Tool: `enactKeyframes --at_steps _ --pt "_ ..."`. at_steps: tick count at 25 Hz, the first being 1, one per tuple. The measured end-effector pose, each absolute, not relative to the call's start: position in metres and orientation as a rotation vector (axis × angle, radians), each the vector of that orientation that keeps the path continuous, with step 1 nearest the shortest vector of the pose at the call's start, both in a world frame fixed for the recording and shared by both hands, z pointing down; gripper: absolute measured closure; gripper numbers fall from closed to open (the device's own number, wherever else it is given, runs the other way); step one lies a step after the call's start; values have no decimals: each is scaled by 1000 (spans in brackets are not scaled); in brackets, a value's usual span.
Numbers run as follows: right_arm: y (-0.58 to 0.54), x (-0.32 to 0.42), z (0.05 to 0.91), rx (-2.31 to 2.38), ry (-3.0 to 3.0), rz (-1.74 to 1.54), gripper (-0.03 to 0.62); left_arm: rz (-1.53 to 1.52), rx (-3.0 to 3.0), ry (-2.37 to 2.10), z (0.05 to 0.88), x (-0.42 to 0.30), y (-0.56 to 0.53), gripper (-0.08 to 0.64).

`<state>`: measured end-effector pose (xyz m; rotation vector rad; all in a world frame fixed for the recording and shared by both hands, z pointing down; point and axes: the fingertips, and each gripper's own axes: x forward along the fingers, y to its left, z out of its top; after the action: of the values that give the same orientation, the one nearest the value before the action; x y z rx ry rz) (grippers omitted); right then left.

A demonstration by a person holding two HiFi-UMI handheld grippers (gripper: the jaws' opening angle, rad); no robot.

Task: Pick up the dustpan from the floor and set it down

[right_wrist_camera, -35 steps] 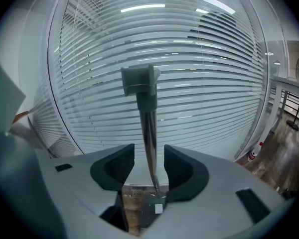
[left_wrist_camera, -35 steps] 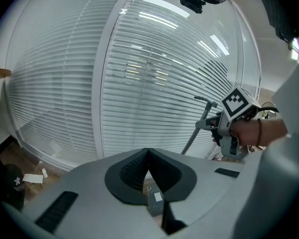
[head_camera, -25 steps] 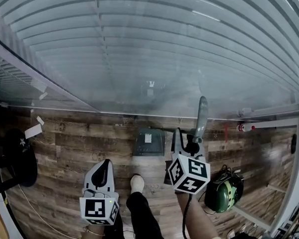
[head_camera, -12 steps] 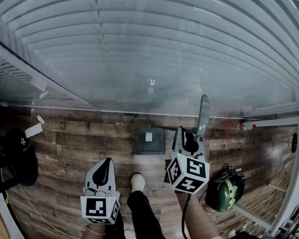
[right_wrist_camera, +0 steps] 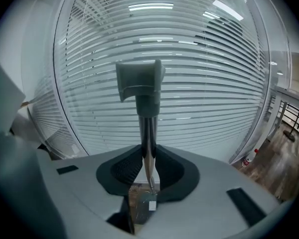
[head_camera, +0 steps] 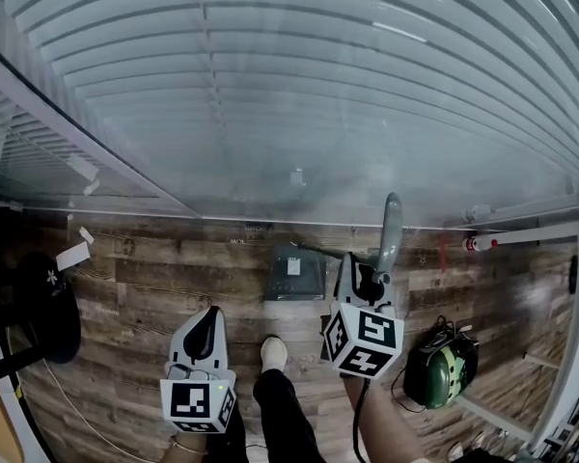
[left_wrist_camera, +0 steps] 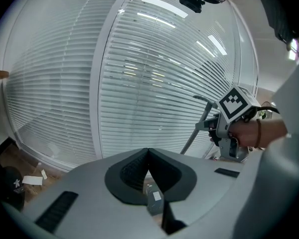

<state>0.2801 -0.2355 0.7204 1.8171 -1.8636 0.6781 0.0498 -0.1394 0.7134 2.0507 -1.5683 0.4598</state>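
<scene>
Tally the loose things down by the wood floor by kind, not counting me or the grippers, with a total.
Dustpan: 1
White paper scraps: 2
Green headgear: 1
Red-and-white bottle: 1
Black round object: 1
Total: 6

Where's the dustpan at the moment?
In the head view the dustpan sits centre, on the wood floor beside the blinds, ahead of the person's shoe; its handle rises right, clamped in the right hand-held gripper.
</scene>
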Motion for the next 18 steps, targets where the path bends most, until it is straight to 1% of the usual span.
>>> enactKeyframes --at_steps 9,12,18 --pt "-220 266 688 1816 -1870 650 495 452 2090 -1596 679 37 -150 543" --pt "-219 258 655 1824 -1882 633 495 453 2103 -1599 655 32 -156 543" --pt "-196 253 571 1887 -1927 610 495 390 2155 -1628 581 29 -143 543"
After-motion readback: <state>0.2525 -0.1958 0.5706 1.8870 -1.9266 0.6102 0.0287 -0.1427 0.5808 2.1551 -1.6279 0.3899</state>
